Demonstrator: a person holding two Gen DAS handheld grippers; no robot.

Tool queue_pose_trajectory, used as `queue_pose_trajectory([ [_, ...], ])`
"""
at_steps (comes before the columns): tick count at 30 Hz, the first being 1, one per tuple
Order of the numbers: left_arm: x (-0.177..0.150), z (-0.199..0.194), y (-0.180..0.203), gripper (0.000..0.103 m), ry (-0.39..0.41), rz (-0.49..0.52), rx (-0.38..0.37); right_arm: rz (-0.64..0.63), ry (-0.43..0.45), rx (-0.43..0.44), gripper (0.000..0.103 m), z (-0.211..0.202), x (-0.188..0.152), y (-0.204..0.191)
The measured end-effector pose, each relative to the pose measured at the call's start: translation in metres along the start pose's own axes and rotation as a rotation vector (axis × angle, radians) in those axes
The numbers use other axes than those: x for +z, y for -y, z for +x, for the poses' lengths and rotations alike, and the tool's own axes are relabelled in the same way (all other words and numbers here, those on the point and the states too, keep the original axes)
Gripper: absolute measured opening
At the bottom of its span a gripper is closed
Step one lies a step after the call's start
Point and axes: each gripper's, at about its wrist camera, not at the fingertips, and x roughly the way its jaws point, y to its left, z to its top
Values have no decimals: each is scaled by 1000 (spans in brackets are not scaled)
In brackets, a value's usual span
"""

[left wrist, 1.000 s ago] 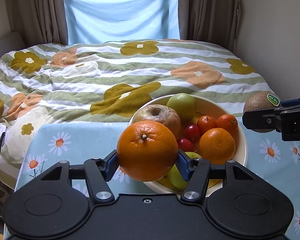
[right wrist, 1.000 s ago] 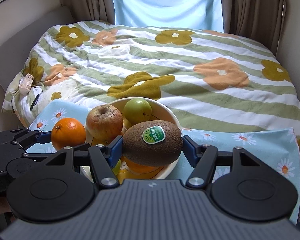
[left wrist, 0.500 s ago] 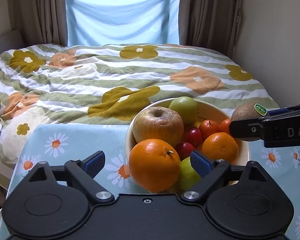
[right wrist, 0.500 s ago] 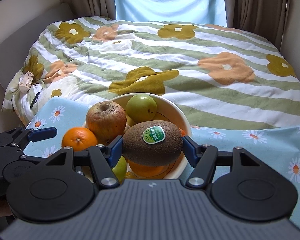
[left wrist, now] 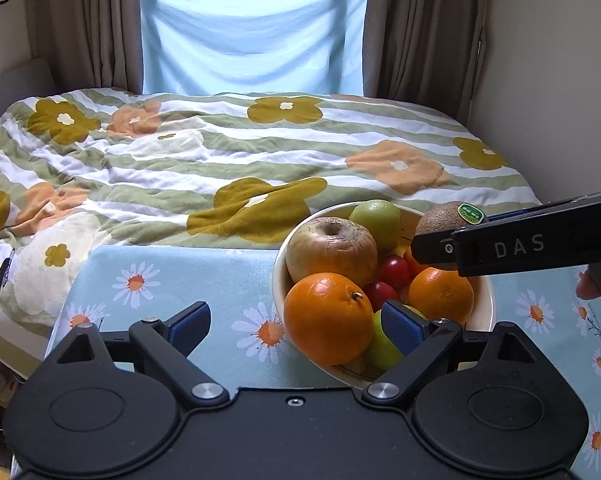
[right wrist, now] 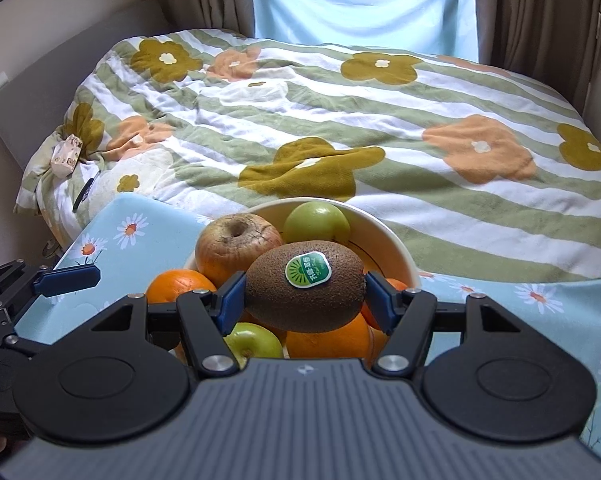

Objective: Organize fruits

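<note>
**Orange dropped off, kiwi next in line**

Left wrist view has the news: the orange (left wrist: 327, 318) now sits loose at the bowl's (left wrist: 485, 307) near-left rim, propped on the pile and leaning against a green fruit. A second ago it was clamped in the left gripper (left wrist: 296, 322); the tongs have since sprung wide apart and hold nothing, one blue pad out over the cloth (left wrist: 172, 276), the other just beside the orange without pressing it. From where I stand, that piece looks delivered.

Around it the bowl is well filled: a wrinkled apple (left wrist: 331, 249) behind, a green apple (left wrist: 376, 220) at the far rim, small red fruits and another orange in the middle.

Right wrist view shows the kiwi (right wrist: 305, 285), sticker up, pinched end to end by the right gripper (right wrist: 305, 300), which is clamped on it just as it was a second ago. It hangs above the heap, over the oranges and in front of the two apples, and has come in closer over the bowl than before. It touches nothing below that I can make out.

So one fruit is in and one is waiting overhead. The heap is tall, and I'd guess the kiwi needs a hollow among the fruit, or it may roll off onto the cloth. The orange also perches close to the rim, so a nudge from the retreating tongs could tip it out.
</note>
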Motion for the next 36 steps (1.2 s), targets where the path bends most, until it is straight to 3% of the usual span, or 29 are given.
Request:
queue_pose_trajectory([
  [14,-8,-14,-24,95,5,-46,21,-35,-22,14,79,27,-7,-4],
  [18,-9,-15,-25,95,4,-49,20,-42,10,-3,103,22,-7,-7],
  [21,-10,-19,-24,95,10,-50,15,-18,16,1,103,14,-9,-4],
  [28,-6,-42,-16,95,47,-47,2,0,53,-33,103,-29,-13,-4],
  [36,-6,-94,1,95,118,-31,-14,49,116,-92,103,-119,-28,-8],
])
